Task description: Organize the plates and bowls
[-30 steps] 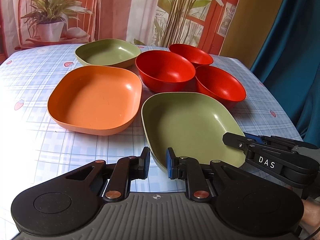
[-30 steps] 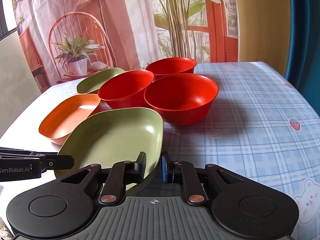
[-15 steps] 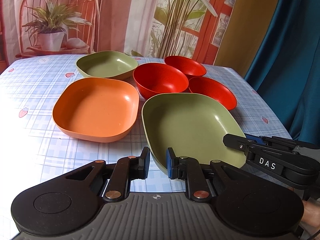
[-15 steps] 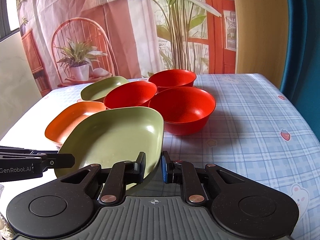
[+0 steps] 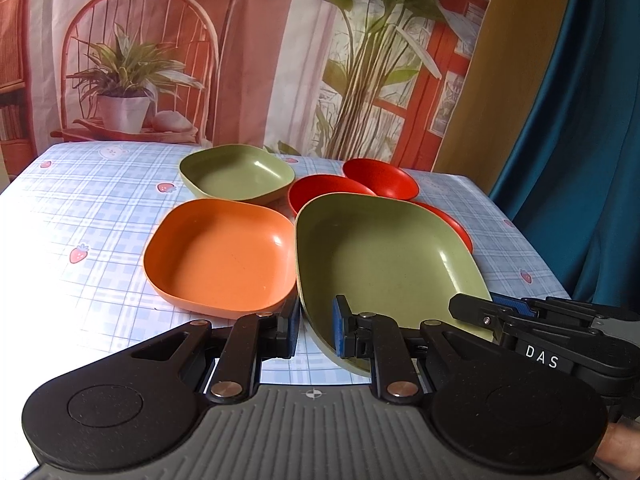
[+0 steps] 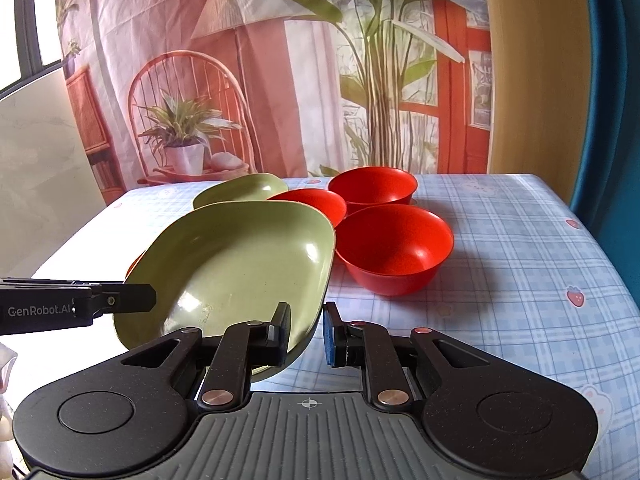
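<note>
The near green plate (image 5: 384, 256) is off the counter (image 5: 100, 208), carried between both tools and tilted a little, its far edge hanging over the red bowls (image 6: 394, 248). The left tool (image 5: 316, 330) is clenched on the plate's near-left rim, one pad inside the wall and one outside; the right tool (image 6: 306, 330) pinches the near-right rim the same way, so the plate is held at two neighbouring corners. It looks like a stiff, thin-walled moulded dish, matte with a slight gloss, probably light and unlikely to flex or chip, though a smooth sloped wall like this could slide out of a shallow pinch if the two tools drift apart or twist against each other. The upright rim is the sensible place to hold it, with the pads well down the wall. The likely partner is the far green plate (image 5: 236, 174) at the back, beside the orange plate (image 5: 220, 258); nesting should need little force if the corners are lined up. The three red bowls sit close together, near enough to be knocked in passing.
</note>
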The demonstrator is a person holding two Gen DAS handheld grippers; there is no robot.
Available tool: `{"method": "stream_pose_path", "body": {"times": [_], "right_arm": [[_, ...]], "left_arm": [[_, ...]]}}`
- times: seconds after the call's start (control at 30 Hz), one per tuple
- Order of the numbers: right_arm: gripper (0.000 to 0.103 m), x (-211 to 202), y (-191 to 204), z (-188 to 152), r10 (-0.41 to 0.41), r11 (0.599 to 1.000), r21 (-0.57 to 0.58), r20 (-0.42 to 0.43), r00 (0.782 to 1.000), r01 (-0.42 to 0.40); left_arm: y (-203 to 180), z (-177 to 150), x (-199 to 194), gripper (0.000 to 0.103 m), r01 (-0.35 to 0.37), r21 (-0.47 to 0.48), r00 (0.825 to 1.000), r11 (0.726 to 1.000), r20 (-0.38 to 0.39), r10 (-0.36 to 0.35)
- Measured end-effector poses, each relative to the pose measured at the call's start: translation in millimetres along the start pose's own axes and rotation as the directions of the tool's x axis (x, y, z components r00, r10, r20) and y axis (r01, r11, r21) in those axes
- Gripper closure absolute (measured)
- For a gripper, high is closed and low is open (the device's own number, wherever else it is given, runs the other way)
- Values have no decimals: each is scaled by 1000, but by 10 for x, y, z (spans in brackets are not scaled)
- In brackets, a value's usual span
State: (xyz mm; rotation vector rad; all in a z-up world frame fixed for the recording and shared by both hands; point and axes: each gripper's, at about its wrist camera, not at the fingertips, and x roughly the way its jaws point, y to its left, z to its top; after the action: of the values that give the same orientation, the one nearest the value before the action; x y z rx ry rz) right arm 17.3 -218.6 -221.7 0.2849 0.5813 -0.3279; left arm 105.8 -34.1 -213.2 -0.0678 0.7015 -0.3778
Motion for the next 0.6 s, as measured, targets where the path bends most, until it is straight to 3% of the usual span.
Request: {"method": "stream_pose_path", "body": {"times": [0.6], "right_arm": [[87, 370, 487, 516, 103, 994, -20, -29, 994, -104]], "left_arm": [[462, 510, -15, 84, -83, -9, 993, 997, 87, 83]]}}
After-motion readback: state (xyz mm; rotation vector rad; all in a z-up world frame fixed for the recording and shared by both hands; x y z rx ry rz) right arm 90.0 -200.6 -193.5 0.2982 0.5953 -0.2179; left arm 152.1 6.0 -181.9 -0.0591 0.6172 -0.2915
